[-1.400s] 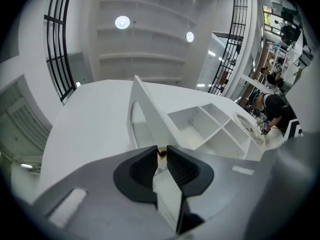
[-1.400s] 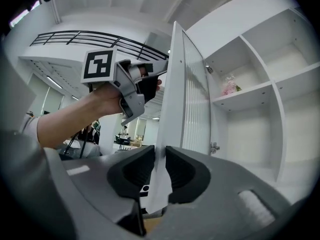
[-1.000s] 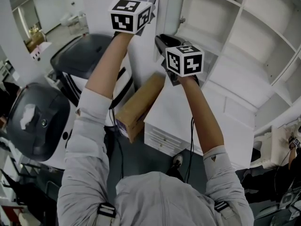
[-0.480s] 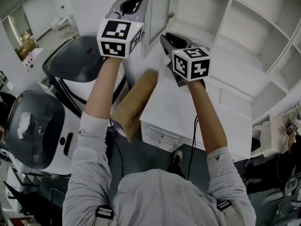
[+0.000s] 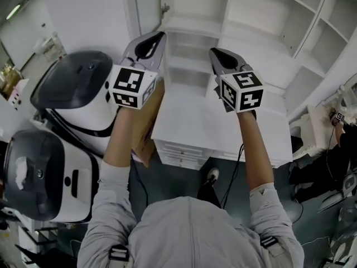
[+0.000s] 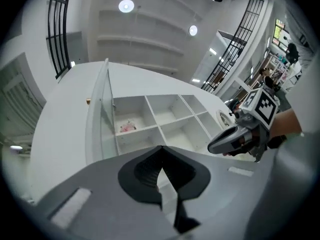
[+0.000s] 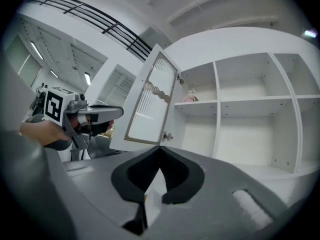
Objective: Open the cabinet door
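The white cabinet door with a ribbed glass panel stands swung open to the left of the shelf compartments. In the left gripper view the door shows nearly edge-on. In the head view it is at the top, its small knob beside it. My left gripper is shut and holds nothing, in front of the door's lower edge and apart from it. My right gripper is also shut and empty, facing the open shelves without touching them.
Two white machines with dark domed tops stand at the left. A cardboard box leans under my left arm, against a low white drawer unit. A small pink thing lies on an upper shelf. A person is at the right edge.
Both grippers have drawn back and down from the cabinet. The door now stands further to the left, with the shelves open behind it.
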Action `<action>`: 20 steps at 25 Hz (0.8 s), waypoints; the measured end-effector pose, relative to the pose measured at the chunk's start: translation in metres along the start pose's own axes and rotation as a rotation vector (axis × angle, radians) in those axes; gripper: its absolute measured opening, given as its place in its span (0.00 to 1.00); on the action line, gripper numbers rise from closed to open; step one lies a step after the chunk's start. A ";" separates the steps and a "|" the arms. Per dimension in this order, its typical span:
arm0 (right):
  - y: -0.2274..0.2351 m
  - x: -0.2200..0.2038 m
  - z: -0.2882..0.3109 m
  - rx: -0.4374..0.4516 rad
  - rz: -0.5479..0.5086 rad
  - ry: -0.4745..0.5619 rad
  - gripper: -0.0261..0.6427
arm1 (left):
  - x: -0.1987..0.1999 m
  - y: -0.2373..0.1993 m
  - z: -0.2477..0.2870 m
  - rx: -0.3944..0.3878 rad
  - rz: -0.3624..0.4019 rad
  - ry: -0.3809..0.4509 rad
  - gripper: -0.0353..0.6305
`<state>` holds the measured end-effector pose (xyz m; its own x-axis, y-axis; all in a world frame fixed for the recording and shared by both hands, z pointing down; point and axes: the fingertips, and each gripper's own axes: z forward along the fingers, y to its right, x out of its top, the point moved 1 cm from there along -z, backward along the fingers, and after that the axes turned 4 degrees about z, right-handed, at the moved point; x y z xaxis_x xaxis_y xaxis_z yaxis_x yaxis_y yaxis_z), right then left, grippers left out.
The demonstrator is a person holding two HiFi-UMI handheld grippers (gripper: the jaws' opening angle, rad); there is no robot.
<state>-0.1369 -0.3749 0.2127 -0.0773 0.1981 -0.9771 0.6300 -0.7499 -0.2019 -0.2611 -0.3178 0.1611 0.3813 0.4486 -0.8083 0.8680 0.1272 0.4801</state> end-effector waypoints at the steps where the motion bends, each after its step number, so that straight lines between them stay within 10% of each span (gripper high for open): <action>1: 0.005 -0.006 -0.010 -0.017 0.004 -0.006 0.04 | -0.006 0.011 -0.001 -0.019 -0.018 -0.005 0.08; 20: 0.030 -0.079 -0.145 -0.185 0.087 -0.086 0.04 | -0.046 0.156 -0.031 -0.246 -0.141 -0.055 0.08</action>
<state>-0.0004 -0.3214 0.2937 -0.0769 0.0770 -0.9941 0.7678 -0.6314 -0.1083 -0.1528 -0.2915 0.2841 0.2848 0.3630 -0.8872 0.8128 0.3992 0.4242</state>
